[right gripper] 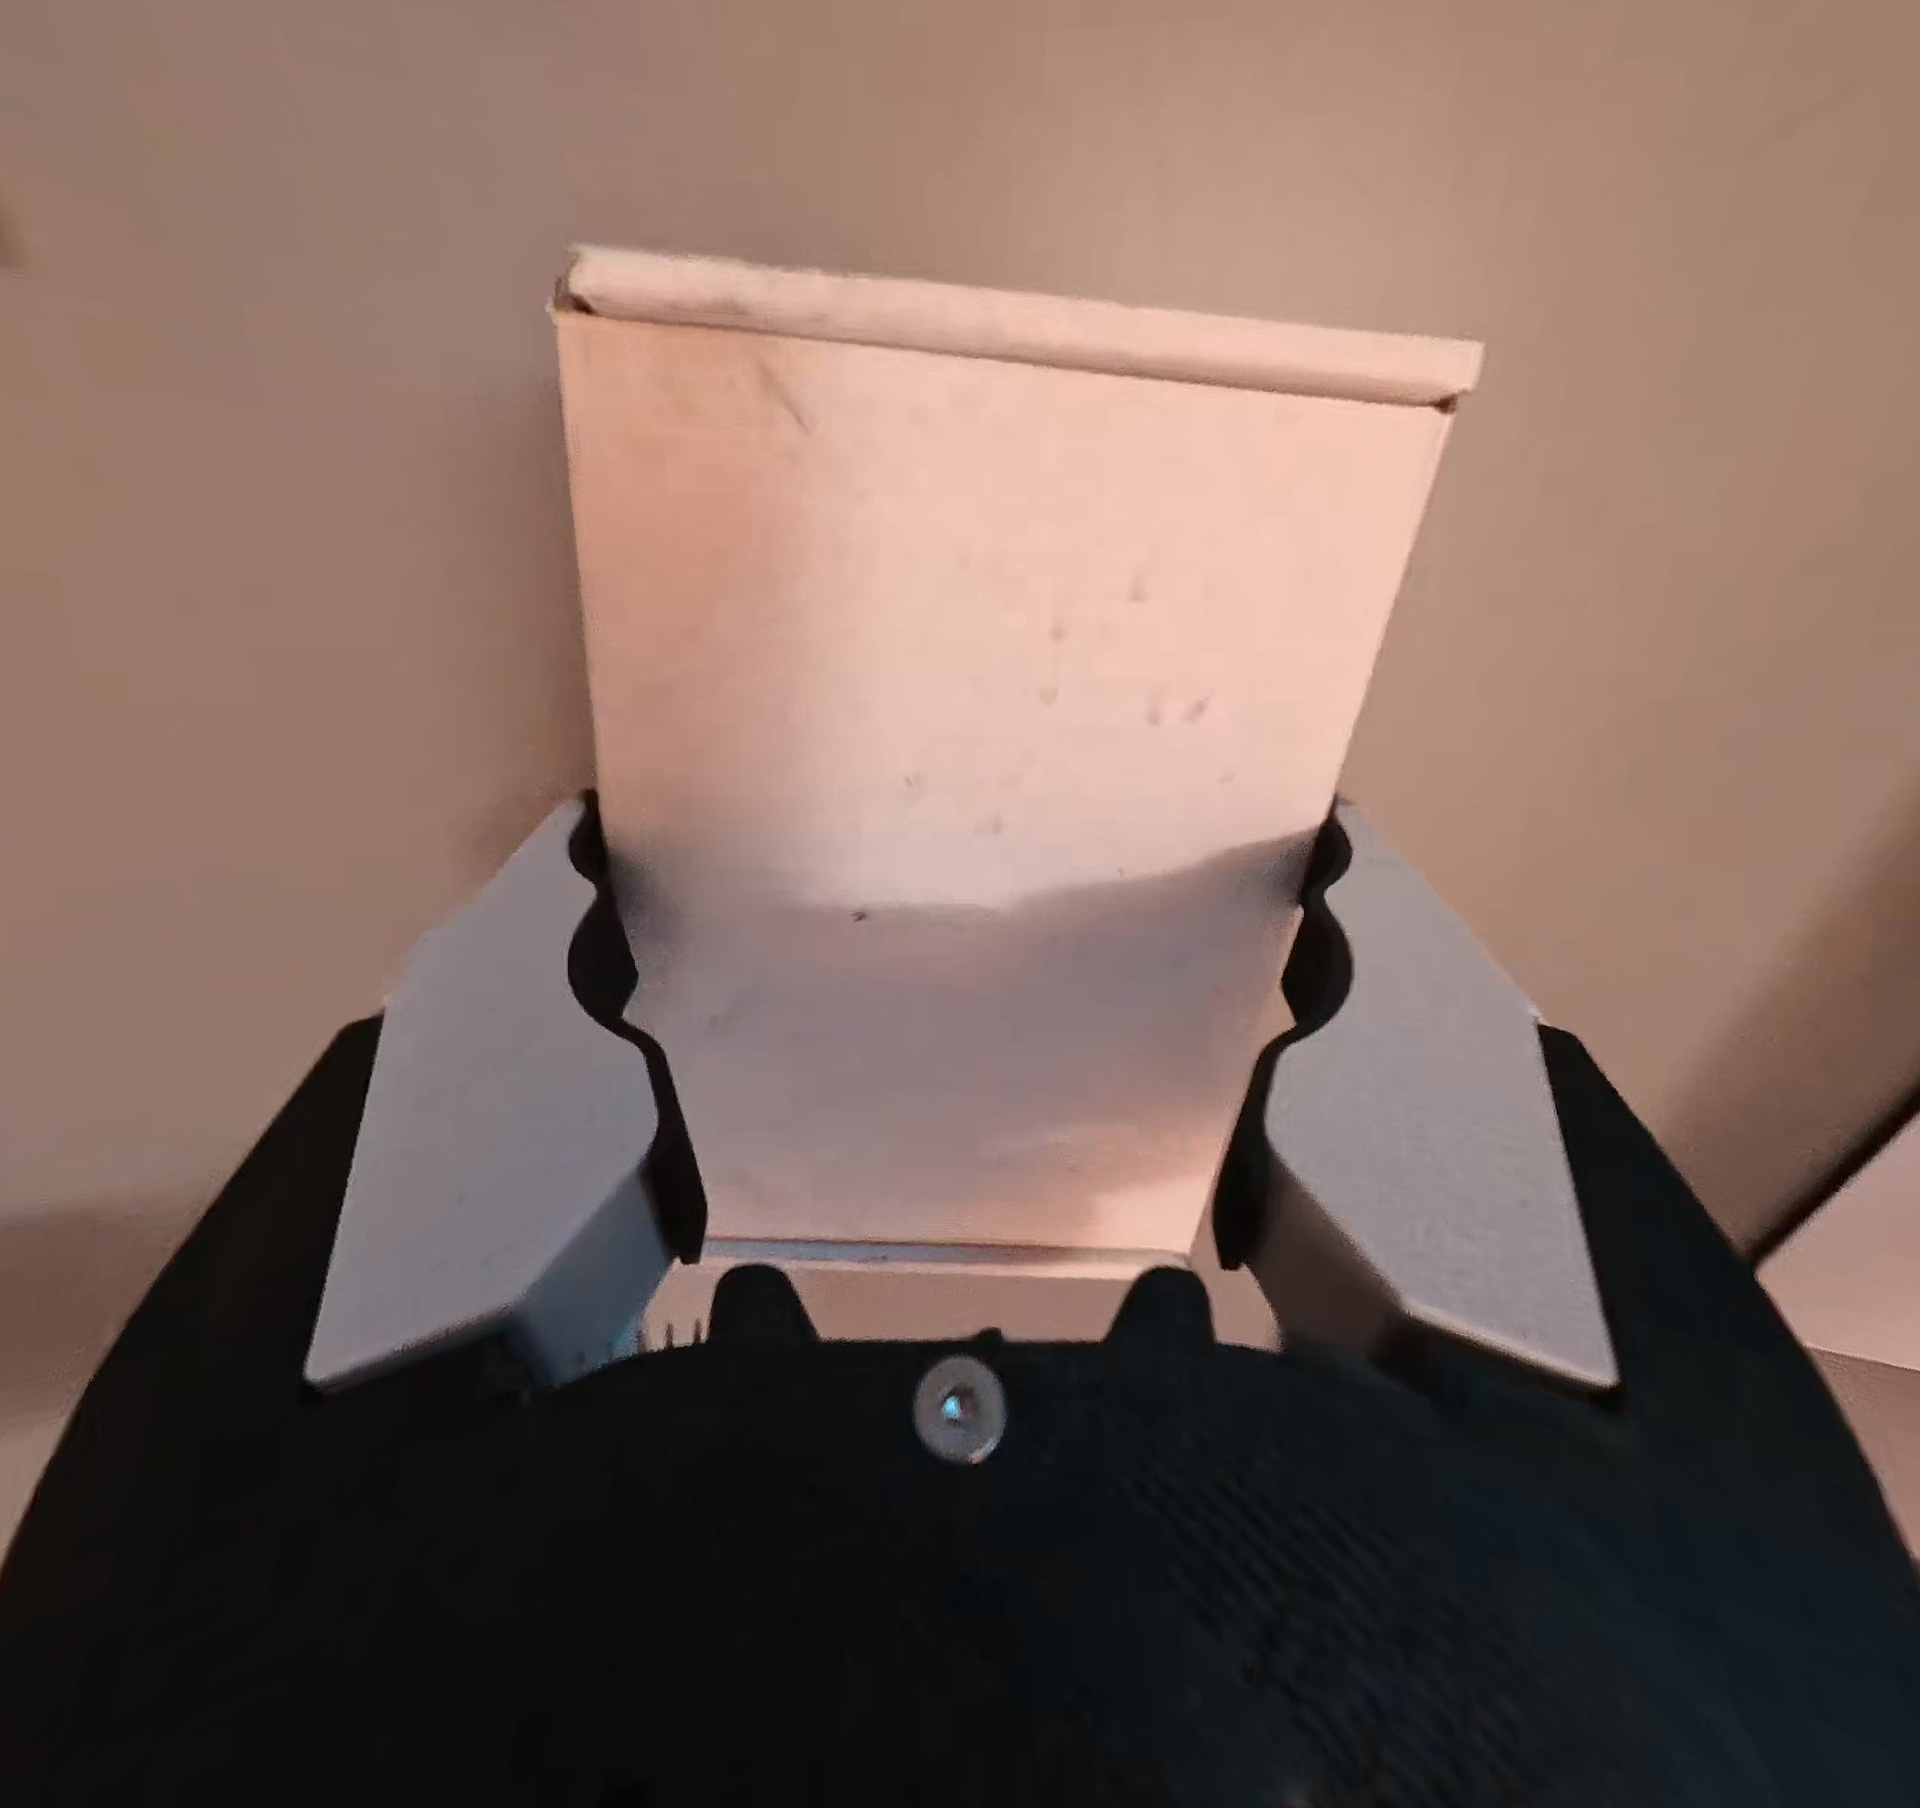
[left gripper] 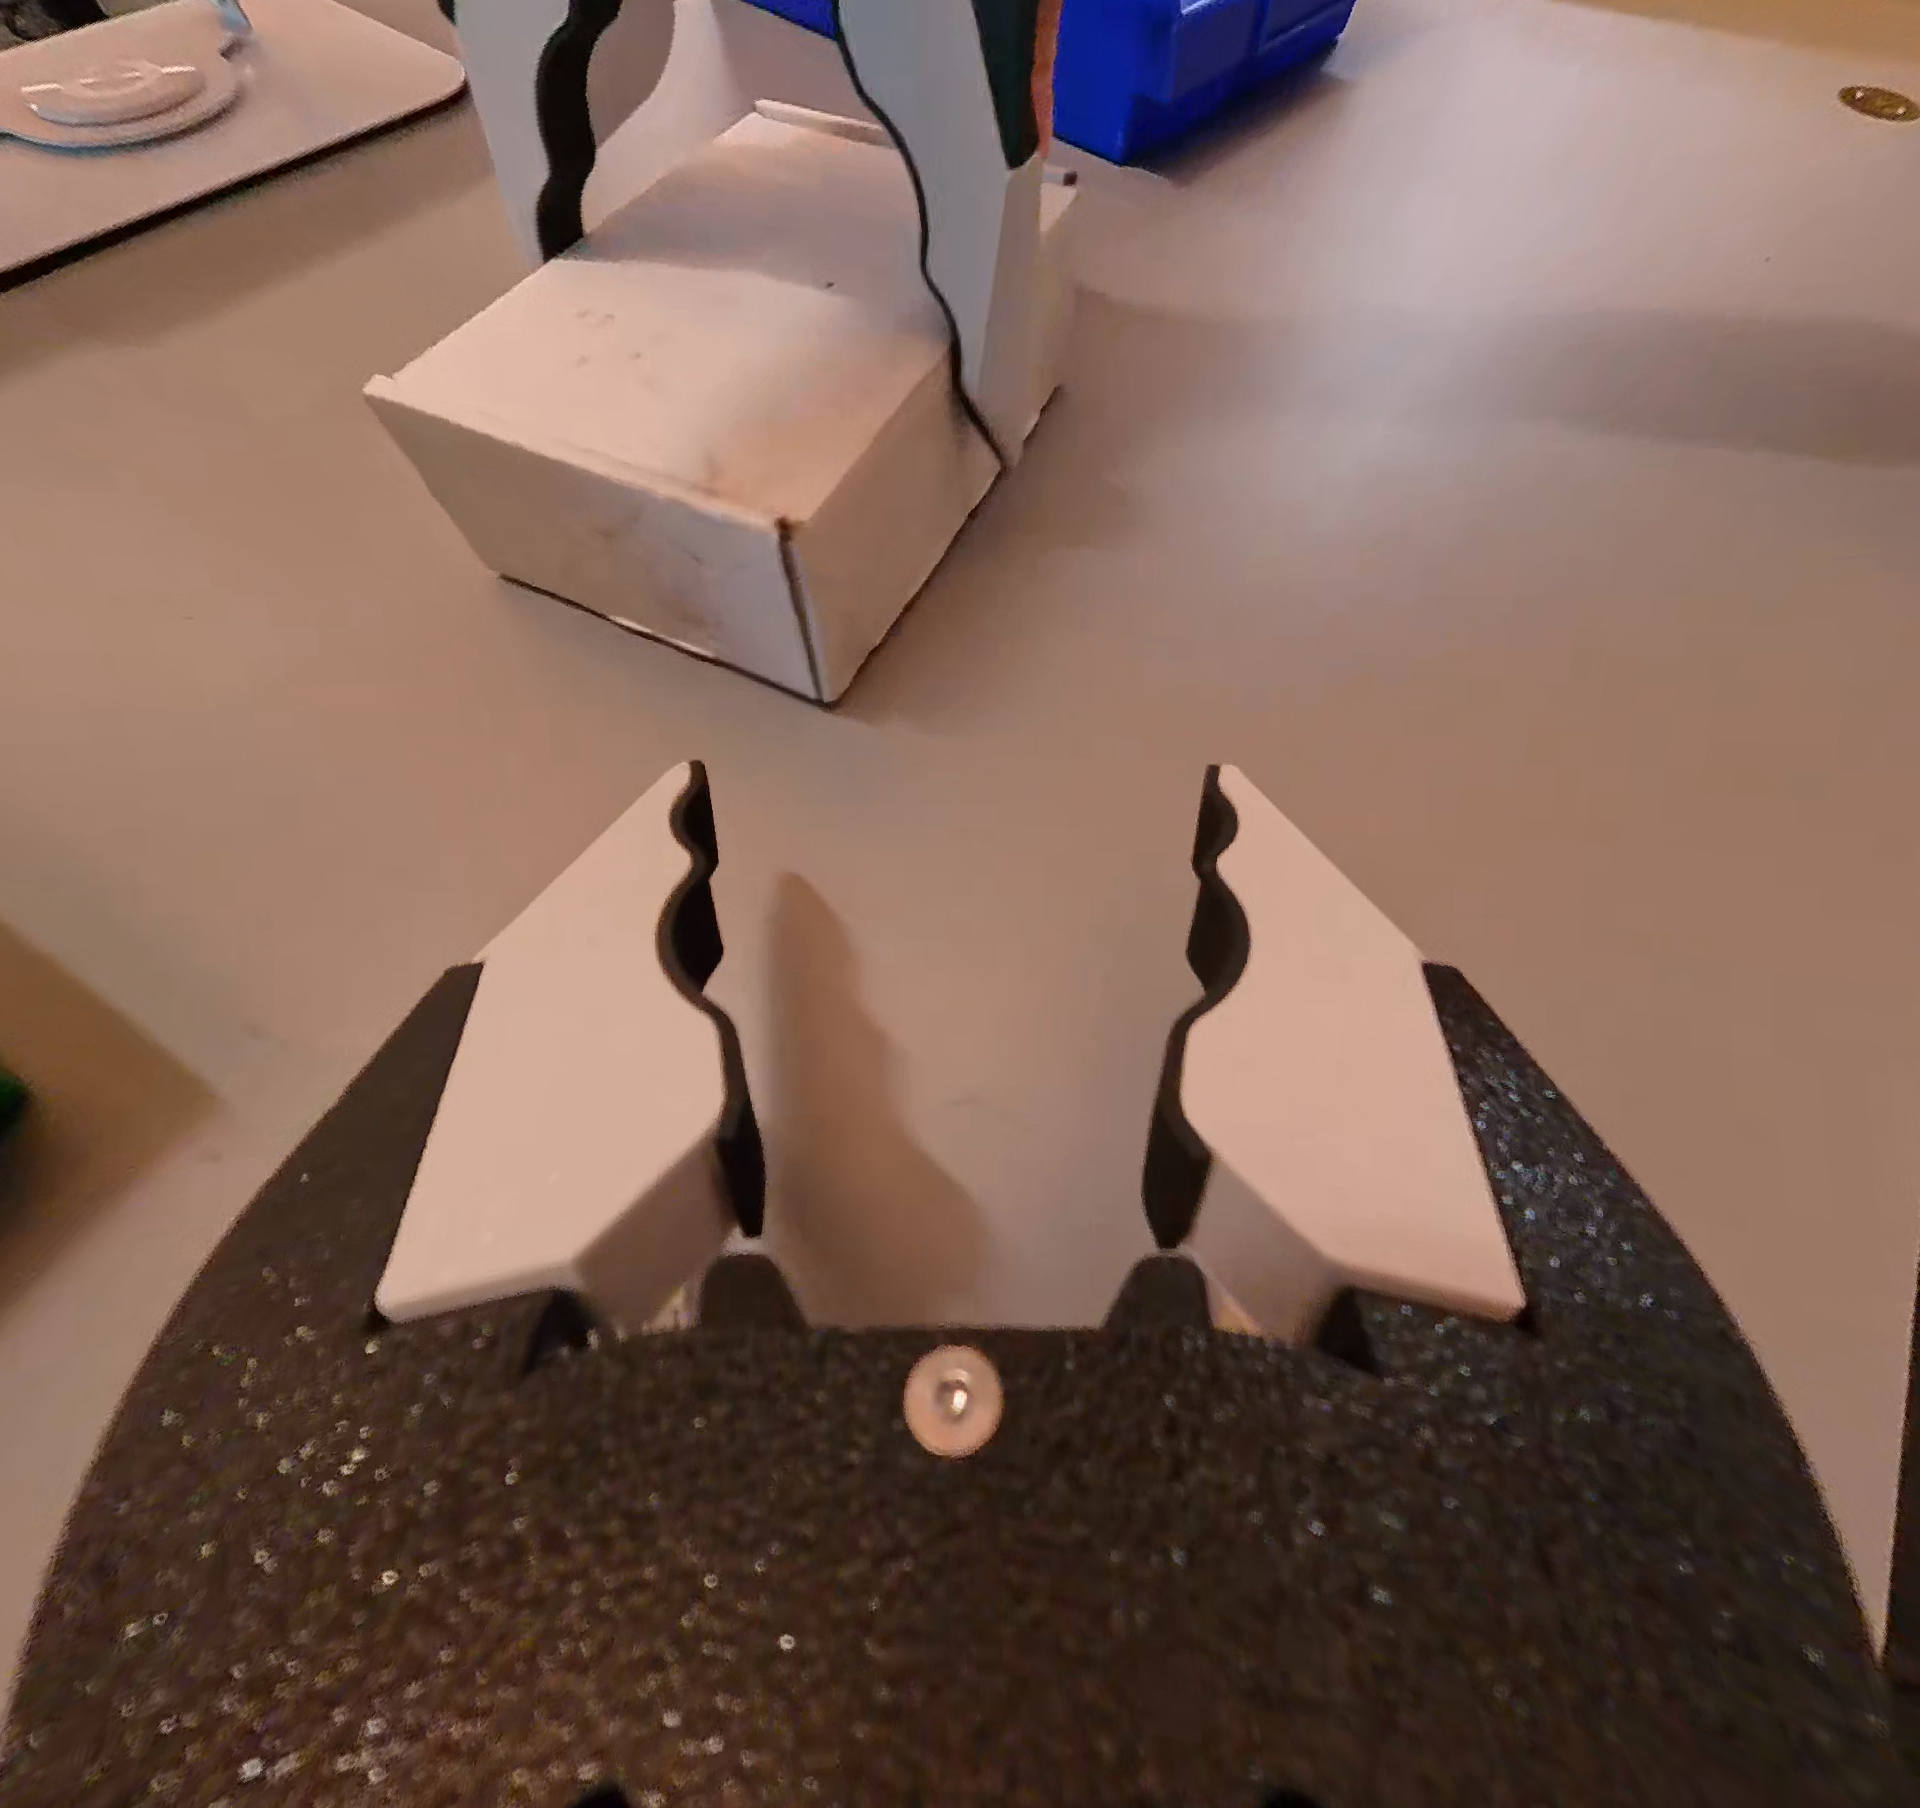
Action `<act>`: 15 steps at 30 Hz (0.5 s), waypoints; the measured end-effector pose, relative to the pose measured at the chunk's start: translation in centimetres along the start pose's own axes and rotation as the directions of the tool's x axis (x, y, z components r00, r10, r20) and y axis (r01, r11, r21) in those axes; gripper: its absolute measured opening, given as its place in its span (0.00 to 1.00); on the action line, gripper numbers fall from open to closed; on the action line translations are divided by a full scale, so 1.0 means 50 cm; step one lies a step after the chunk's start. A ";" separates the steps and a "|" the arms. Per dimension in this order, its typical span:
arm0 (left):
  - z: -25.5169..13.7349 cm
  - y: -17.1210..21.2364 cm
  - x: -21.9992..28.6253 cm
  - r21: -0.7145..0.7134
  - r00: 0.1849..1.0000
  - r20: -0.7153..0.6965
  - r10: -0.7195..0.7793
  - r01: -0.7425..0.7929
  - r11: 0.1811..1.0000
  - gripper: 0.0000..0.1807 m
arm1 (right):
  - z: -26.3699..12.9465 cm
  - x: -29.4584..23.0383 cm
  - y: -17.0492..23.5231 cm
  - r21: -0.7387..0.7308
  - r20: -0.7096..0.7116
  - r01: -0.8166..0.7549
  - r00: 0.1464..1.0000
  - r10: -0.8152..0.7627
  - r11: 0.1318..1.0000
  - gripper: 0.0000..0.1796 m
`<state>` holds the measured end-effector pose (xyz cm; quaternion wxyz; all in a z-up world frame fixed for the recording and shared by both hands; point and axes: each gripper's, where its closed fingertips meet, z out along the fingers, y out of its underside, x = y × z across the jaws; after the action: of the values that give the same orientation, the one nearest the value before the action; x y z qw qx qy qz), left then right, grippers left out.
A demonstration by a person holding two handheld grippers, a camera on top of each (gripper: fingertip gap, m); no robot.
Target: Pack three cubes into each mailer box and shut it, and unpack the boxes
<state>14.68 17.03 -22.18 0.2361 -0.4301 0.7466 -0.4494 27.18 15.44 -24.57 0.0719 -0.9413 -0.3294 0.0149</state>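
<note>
At the far left of the left wrist view a pale flat board lies on the bench, with a light-coloured fixture on it (too blurred to name). Next to the right comes the white mailer box, lid down, resting on the bench near the middle. The right gripper comes down over its far end with its jaws set against the box's two sides; in the right wrist view the right gripper shows both black pads touching the mailer box, so it seems to be pinching the box. Just this side of the box, the left gripper hovers over bare bench with its jaws spread and nothing between them. Behind the box to the right stands a blue bin.
</note>
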 end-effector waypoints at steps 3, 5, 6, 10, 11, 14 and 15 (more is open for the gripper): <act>-0.002 -0.002 -0.003 0.009 1.000 0.008 -0.008 0.007 1.000 0.50 | -0.017 -0.011 0.021 -0.068 0.021 -0.004 1.000 0.005 0.998 0.71; -0.006 -0.006 -0.006 0.025 1.000 0.017 -0.009 0.009 1.000 0.50 | -0.058 -0.015 0.028 -0.035 0.006 0.012 1.000 -0.011 0.999 0.71; -0.007 -0.007 -0.005 0.030 1.000 0.017 -0.008 0.008 1.000 0.49 | -0.090 -0.014 0.033 -0.003 -0.008 0.015 1.000 -0.015 1.000 0.71; -0.007 -0.003 -0.004 0.018 1.000 0.018 -0.006 0.006 1.000 0.49 | -0.265 0.019 0.134 0.032 -0.145 -0.009 0.989 0.014 0.999 0.72; -0.005 -0.001 -0.002 0.012 1.000 0.019 0.001 -0.001 1.000 0.49 | -0.309 0.029 0.180 0.008 -0.182 -0.029 0.983 0.030 1.000 0.72; 0.000 0.005 0.000 -0.014 0.999 0.033 0.027 -0.026 1.000 0.49 | -0.400 0.062 0.347 -0.097 -0.270 -0.112 0.959 0.082 0.989 0.72; 0.002 0.007 0.001 -0.024 0.999 0.036 0.035 -0.035 0.999 0.49 | -0.415 0.072 0.404 -0.123 -0.286 -0.148 0.952 0.108 0.981 0.72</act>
<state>14.58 17.02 -22.53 0.2524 -0.4277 0.7547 -0.4288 44.05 -0.53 -6.92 0.0484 -0.9562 -0.2543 -0.1365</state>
